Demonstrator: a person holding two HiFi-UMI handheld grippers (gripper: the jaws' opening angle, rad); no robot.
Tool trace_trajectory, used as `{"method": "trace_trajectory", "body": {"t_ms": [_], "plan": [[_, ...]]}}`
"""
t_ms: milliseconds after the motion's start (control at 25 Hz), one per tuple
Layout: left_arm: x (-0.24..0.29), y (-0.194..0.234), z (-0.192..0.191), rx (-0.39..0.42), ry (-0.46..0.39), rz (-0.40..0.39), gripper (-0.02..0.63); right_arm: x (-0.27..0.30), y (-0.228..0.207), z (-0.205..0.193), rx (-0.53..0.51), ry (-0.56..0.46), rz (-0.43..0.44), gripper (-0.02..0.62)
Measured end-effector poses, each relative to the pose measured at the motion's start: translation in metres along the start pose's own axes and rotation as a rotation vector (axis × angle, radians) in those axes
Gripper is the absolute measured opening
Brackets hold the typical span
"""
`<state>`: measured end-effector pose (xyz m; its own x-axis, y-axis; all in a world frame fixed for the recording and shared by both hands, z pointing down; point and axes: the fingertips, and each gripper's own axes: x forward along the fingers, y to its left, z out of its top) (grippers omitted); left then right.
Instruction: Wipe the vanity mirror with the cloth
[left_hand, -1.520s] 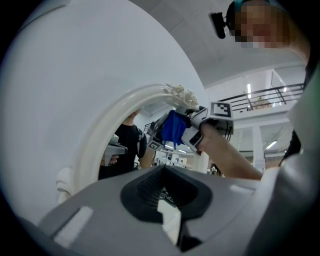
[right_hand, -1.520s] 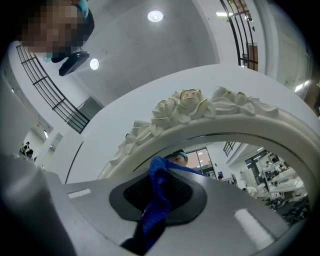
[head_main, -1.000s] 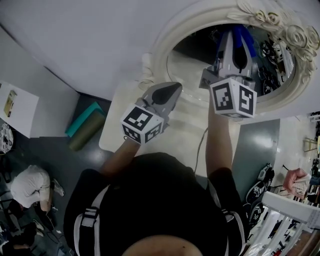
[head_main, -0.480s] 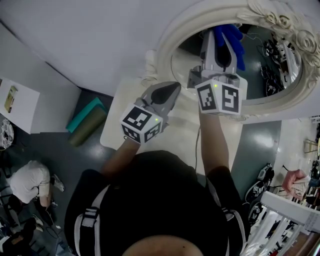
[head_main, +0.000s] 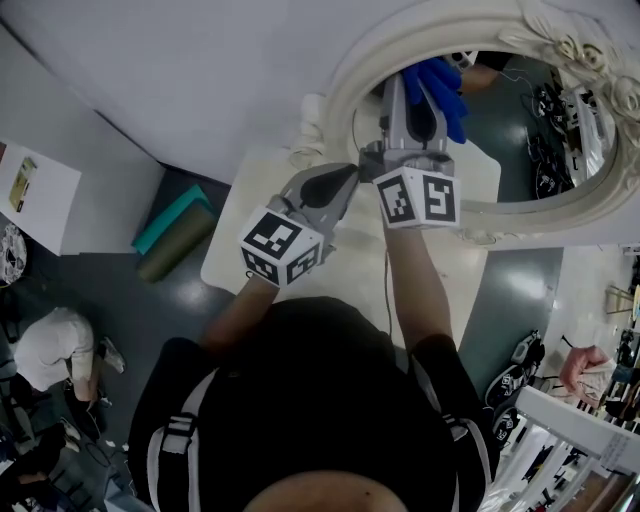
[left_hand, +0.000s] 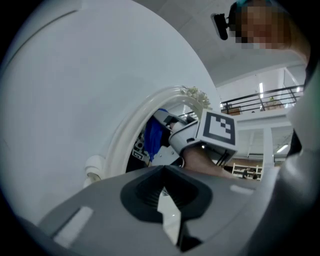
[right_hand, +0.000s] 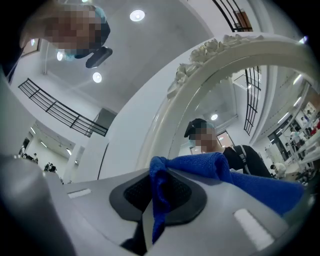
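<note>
The right gripper view alone shows the grip: the right tongs (right_hand: 154, 202) are clamped on a fold of the blue cloth (right_hand: 200, 167), which spills over the upper jaw in front of the vanity mirror (right_hand: 260, 125), whose glass reflects a person in dark clothing. The head view gives the placing instead, with the right tongs (head_main: 418, 85) raised on an outstretched arm and the cloth (head_main: 437, 85) at the upper left of the mirror's (head_main: 520, 140) glass, just inside the ornate cream frame. The left tongs (head_main: 342, 183) are held lower, over the white surface (head_main: 230, 260), pointing toward the frame's lower left. From the left gripper view, the left tongs (left_hand: 167, 205) appear pressed together with nothing between them, and beyond them the cloth (left_hand: 152, 137) hangs blue against the mirror (left_hand: 132, 132) edge. 2 rolled mats (head_main: 170, 238) lie on the floor beside the surface.
</note>
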<state>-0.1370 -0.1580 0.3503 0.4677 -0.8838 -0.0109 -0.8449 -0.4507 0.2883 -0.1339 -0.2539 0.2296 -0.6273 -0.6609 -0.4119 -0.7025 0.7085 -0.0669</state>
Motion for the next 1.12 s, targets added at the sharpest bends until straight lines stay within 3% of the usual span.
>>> {"method": "trace_trajectory", "body": {"t_ms": [280,640,840,1120], "plan": [[-0.006,-0.009,0.003,0.028,-0.001,0.006,0.009,-0.009,0.003,0.002,-0.011,-0.069,0.027,0.038],[-0.02,-0.031,0.009,0.077,-0.013,0.016,0.009,-0.077,-0.003,0.039,0.128,-0.148,0.026,0.04],[-0.013,-0.055,0.002,0.078,-0.002,-0.018,0.009,-0.132,-0.044,0.045,0.23,-0.146,-0.09,0.04],[0.004,-0.105,-0.006,0.154,-0.015,-0.087,0.009,-0.227,-0.118,0.055,0.039,-0.086,-0.38,0.04]]}}
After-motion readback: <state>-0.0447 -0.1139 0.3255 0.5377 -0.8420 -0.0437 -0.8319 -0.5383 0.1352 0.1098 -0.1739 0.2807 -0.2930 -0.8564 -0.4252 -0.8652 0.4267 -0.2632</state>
